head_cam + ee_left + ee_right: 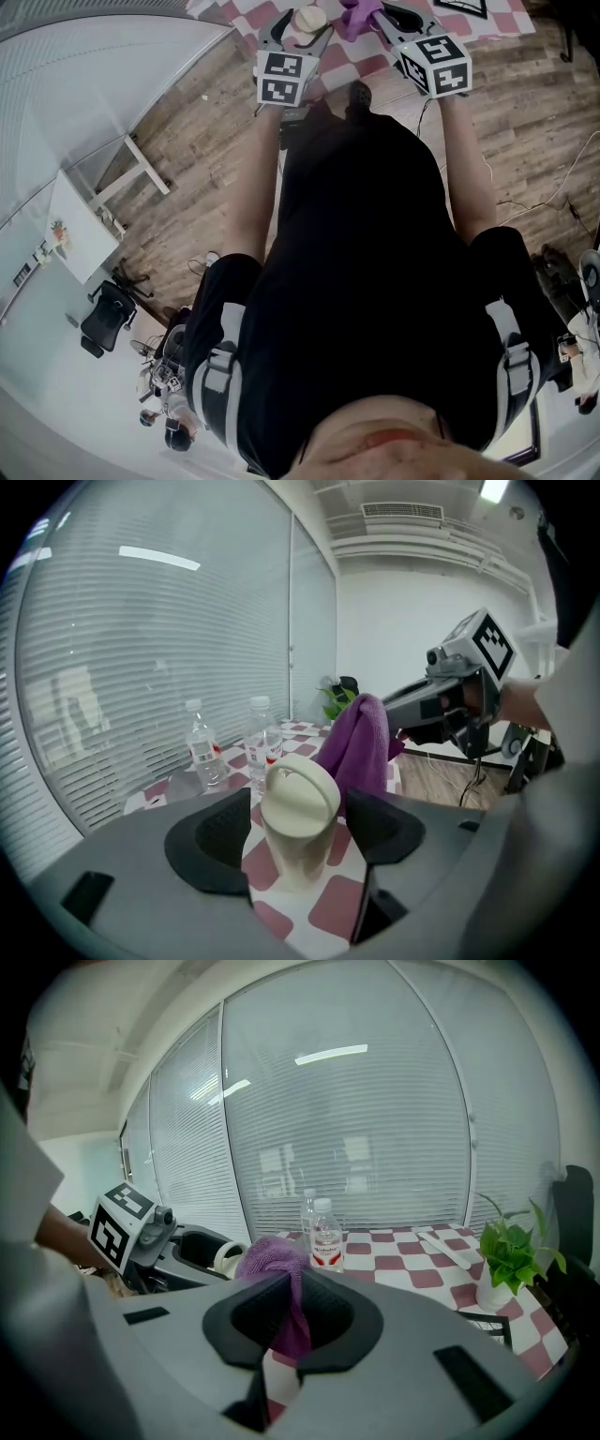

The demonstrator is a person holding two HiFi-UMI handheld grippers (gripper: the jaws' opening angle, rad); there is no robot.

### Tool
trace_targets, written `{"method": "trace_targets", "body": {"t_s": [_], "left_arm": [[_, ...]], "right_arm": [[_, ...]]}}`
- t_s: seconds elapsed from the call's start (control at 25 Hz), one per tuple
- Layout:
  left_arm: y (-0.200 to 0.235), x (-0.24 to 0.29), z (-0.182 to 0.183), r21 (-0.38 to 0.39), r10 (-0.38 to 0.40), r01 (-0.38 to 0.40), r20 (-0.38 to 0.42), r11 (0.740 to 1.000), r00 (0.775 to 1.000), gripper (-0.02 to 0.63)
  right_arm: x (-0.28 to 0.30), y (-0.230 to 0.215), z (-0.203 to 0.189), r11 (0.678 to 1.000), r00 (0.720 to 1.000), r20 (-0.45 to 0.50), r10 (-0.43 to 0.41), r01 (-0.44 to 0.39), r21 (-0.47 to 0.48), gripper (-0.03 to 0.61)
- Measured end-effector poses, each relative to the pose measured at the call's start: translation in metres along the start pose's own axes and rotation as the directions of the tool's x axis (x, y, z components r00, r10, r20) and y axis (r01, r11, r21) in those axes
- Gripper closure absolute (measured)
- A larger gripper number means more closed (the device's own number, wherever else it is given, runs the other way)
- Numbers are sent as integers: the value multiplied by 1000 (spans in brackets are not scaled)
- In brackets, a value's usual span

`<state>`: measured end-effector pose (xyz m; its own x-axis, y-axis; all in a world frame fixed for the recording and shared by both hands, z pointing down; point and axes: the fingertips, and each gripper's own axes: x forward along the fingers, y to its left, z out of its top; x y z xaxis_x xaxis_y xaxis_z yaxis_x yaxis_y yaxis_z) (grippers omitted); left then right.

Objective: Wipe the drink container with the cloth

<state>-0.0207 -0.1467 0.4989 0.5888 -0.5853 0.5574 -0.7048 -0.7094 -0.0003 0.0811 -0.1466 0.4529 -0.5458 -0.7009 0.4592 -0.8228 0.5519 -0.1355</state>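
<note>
The cream drink container with a domed lid stands upright on the red-and-white checked table. My left gripper is open, one jaw on each side of the container and a small gap to each pad. In the head view the container shows between the left gripper's fingers. My right gripper is shut on a purple cloth, which hangs bunched from its jaws. The cloth is just behind and right of the container; I cannot tell if they touch.
Two clear water bottles stand further back on the table, near the blinds. A potted green plant sits at the table's far right end, with a flat white strip lying near it. Wooden floor surrounds the table.
</note>
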Motion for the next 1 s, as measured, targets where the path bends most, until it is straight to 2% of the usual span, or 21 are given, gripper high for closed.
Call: {"method": "trace_targets", "body": {"t_s": [0.16, 0.36, 0.76, 1.0], "left_arm": [[2, -4, 2, -81, 108, -107, 7, 991, 994, 304], [4, -2, -3, -191, 211, -208, -7, 959, 978, 304], [5, 5, -10, -279, 270, -276, -61, 920, 961, 305], [6, 6, -12, -273, 307, -317, -83, 908, 948, 307]], "right_arm": [[-3, -3, 0, 1000, 1000, 2, -7, 7, 2, 532], [-4, -6, -3, 1000, 1000, -7, -15, 15, 1, 532], [-10, -5, -11, 1000, 1000, -23, -18, 18, -6, 532], [-10, -2, -11, 1000, 1000, -24, -11, 11, -7, 532]]}}
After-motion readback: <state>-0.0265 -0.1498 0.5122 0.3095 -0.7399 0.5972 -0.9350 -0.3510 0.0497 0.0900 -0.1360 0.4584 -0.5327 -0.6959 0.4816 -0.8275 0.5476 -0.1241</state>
